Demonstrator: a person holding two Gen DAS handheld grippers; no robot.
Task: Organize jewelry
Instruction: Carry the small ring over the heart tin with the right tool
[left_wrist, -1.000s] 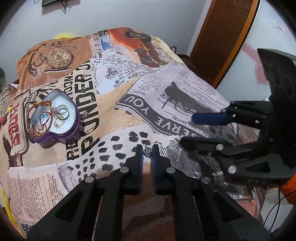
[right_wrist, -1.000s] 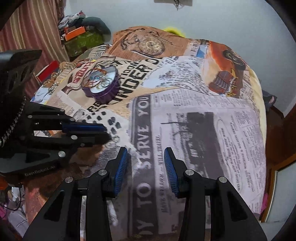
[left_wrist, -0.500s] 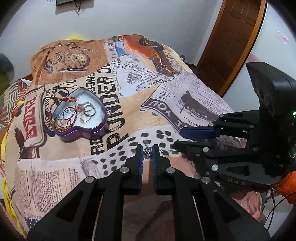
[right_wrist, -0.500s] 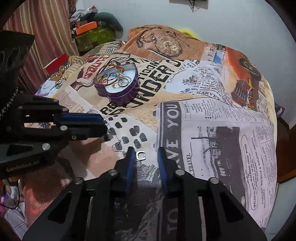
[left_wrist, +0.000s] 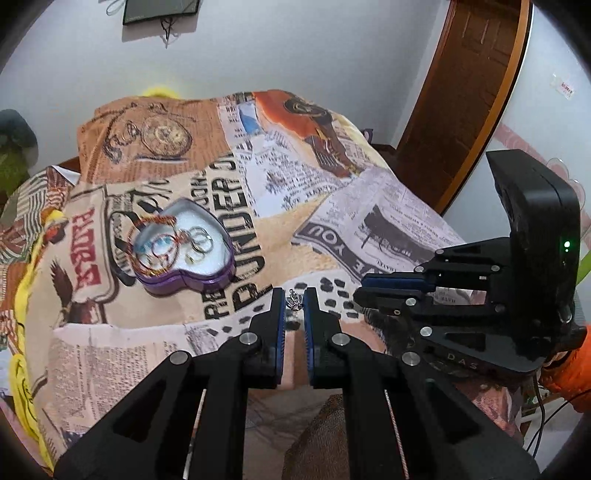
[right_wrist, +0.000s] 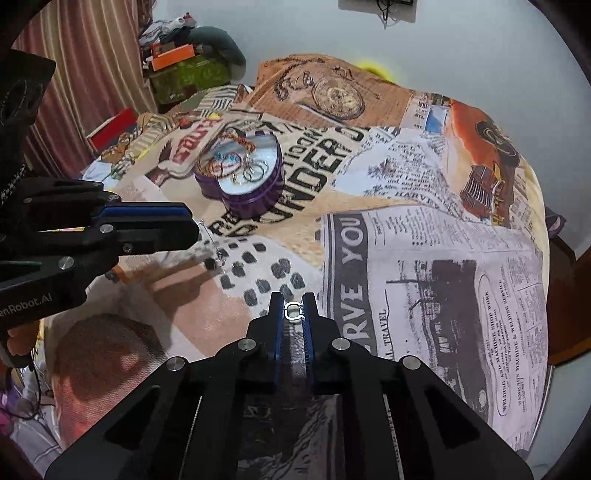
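The right gripper (right_wrist: 294, 311) has just been closing and now pinches a small silver ring (right_wrist: 294, 311) between its pad tips, just above the printed bedspread (right_wrist: 424, 258) near its front edge. The left gripper (left_wrist: 294, 300) is clamped on a small silver earring (left_wrist: 294, 296), whose thin hook and dangle hang from its tips in the right wrist view. The purple heart-shaped tin (left_wrist: 184, 258) sits well apart, toward the far left side of the bedspread, lid off, already holding several rings and a red-and-gold bangle. Both pieces look picked up, so the step in hand is the carry. Next, each should travel over the tin's open top and be released low, 1 at a time, so neither bounces out.
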